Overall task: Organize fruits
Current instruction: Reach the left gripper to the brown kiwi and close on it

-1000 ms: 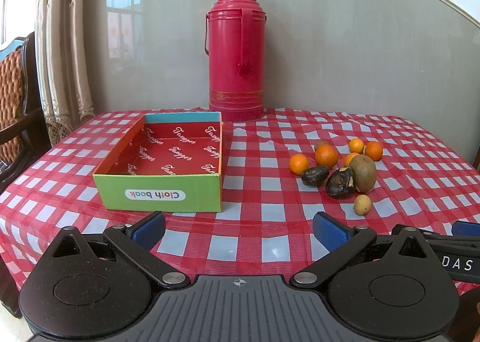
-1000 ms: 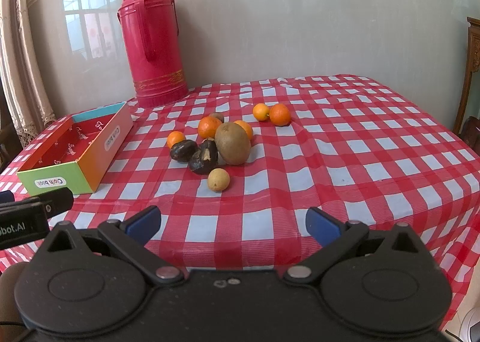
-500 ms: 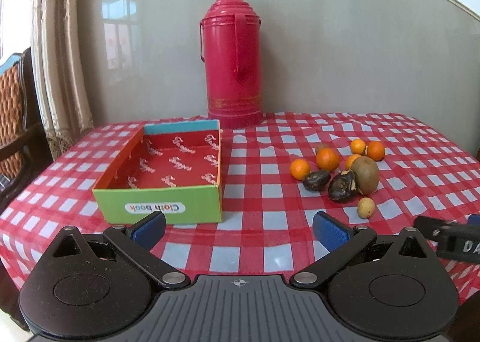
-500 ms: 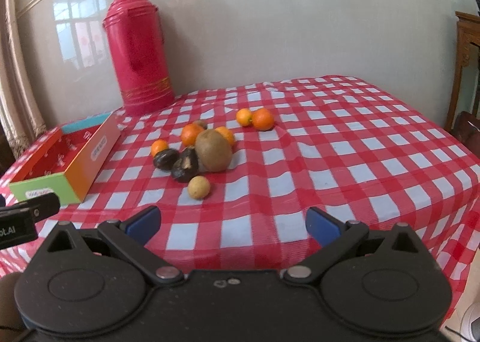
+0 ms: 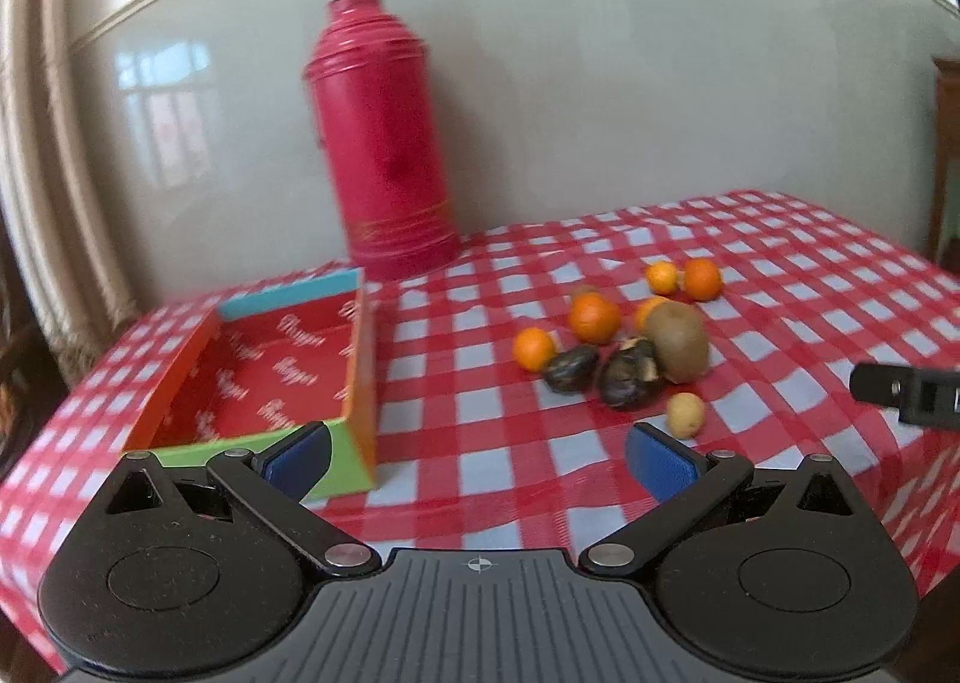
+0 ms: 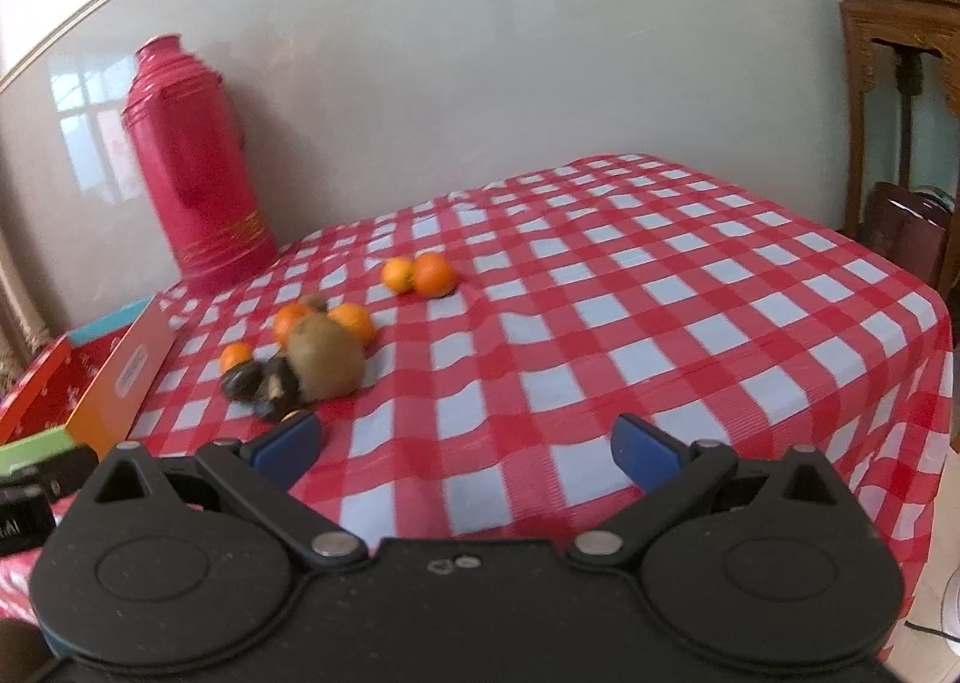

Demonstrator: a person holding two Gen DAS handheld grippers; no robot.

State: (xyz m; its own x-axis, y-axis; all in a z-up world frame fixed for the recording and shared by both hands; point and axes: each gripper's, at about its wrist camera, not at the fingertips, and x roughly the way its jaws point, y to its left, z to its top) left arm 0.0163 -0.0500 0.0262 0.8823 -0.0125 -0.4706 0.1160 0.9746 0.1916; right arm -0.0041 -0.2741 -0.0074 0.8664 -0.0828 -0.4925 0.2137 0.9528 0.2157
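Note:
An open cardboard box (image 5: 270, 383) with a red inside and a green front sits empty at the left of the checked table. To its right lies a fruit cluster: a brown kiwi (image 5: 678, 341), two dark fruits (image 5: 627, 380), several small oranges (image 5: 594, 317) and a small yellow fruit (image 5: 684, 413). My left gripper (image 5: 477, 458) hovers open over the near table edge, in front of the box corner and short of the fruit. My right gripper (image 6: 465, 446) is open too, low over the cloth, with the kiwi (image 6: 324, 356) ahead to its left. Nothing is held.
A tall red thermos (image 5: 384, 143) stands at the back by the wall. Wooden furniture (image 6: 900, 83) stands past the table's right edge. A bare stretch of checked cloth (image 6: 660, 293) lies right of the fruit. The right gripper's body (image 5: 906, 389) shows at the left view's right edge.
Both grippers have swung to the right and risen a little; box and thermos slid left in both views. The fruit and box have not moved. Both stay open.

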